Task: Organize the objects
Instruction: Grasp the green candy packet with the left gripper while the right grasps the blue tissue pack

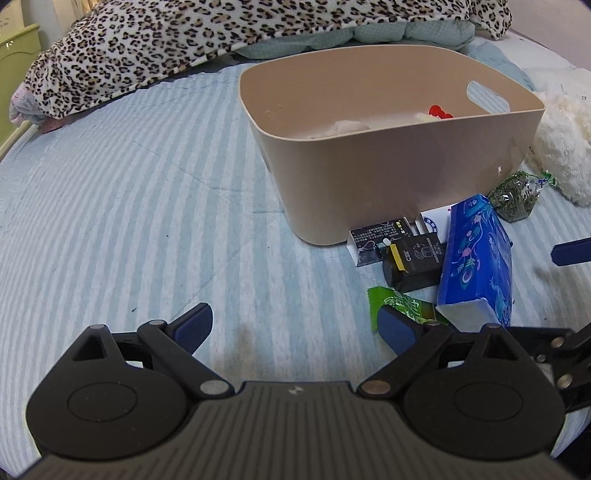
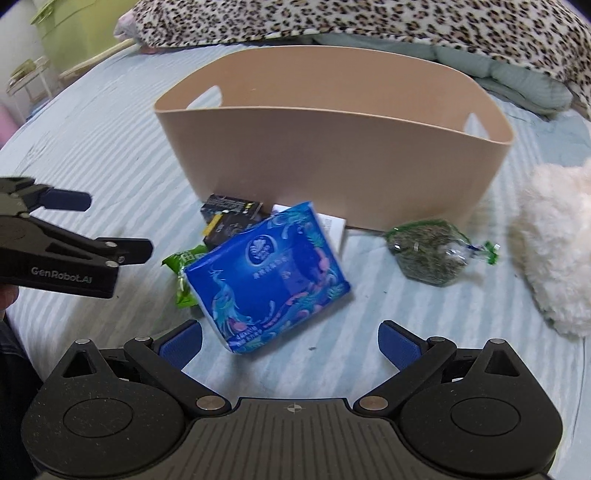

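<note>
A beige plastic bin (image 1: 406, 173) (image 2: 332, 158) stands on the striped bed; a red item (image 1: 439, 110) and pale soft things lie inside. In front of it lie a blue tissue pack (image 1: 476, 258) (image 2: 266, 273), black boxes (image 1: 410, 262) (image 2: 229, 218), a green snack wrapper (image 1: 402, 304) (image 2: 183, 273) and a bag of green dried leaves (image 1: 515, 197) (image 2: 430, 251). My left gripper (image 1: 295, 328) is open and empty, left of the pile; it also shows in the right wrist view (image 2: 74, 221). My right gripper (image 2: 290, 343) is open, just short of the tissue pack.
A white fluffy plush (image 1: 565, 147) (image 2: 554, 251) lies right of the bin. A leopard-print blanket (image 1: 184, 37) (image 2: 369, 18) and a pale green quilt (image 1: 406, 35) lie behind it. Green furniture (image 2: 70, 33) stands beyond the bed's far left edge.
</note>
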### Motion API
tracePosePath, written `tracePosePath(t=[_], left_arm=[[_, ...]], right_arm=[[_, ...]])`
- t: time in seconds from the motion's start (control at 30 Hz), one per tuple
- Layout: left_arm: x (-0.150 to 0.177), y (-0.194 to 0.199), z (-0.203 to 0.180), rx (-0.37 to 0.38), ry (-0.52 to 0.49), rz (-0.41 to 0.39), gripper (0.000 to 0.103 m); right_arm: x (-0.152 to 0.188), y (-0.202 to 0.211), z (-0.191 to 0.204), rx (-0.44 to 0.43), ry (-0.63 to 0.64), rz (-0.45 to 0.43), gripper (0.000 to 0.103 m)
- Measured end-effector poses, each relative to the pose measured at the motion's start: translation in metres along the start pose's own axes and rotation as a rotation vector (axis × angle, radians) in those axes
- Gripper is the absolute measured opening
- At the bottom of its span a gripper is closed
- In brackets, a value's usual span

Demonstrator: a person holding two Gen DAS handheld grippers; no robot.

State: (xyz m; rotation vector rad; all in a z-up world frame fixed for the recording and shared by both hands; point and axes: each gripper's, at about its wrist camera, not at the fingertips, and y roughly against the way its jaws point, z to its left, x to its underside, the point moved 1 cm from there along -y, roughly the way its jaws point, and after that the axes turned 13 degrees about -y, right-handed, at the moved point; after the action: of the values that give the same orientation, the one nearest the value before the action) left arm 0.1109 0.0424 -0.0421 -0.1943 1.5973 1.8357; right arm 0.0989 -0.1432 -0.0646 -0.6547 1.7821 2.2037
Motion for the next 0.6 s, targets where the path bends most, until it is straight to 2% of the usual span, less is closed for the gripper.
tracePosePath(t=[0.13,0.3,0.6], left_arm=[[-0.001,-0.006,0.001,0.016,0.012,0.007,0.096],[-0.004,-0.012,0.002,0.032,0.021,0.008,0.096],[-0.012,-0.025,-0.01,0.111,0.036,0.008,0.096]], right_arm=[[-0.004,-0.011,0.005,0.031,0.065,-0.024,0.103],[-0.016,-0.023,0.003,0.046,0.066,-0.055,0.103],[-0.025,-0.047,-0.026,0.066,-0.053,-0.061,0.103]])
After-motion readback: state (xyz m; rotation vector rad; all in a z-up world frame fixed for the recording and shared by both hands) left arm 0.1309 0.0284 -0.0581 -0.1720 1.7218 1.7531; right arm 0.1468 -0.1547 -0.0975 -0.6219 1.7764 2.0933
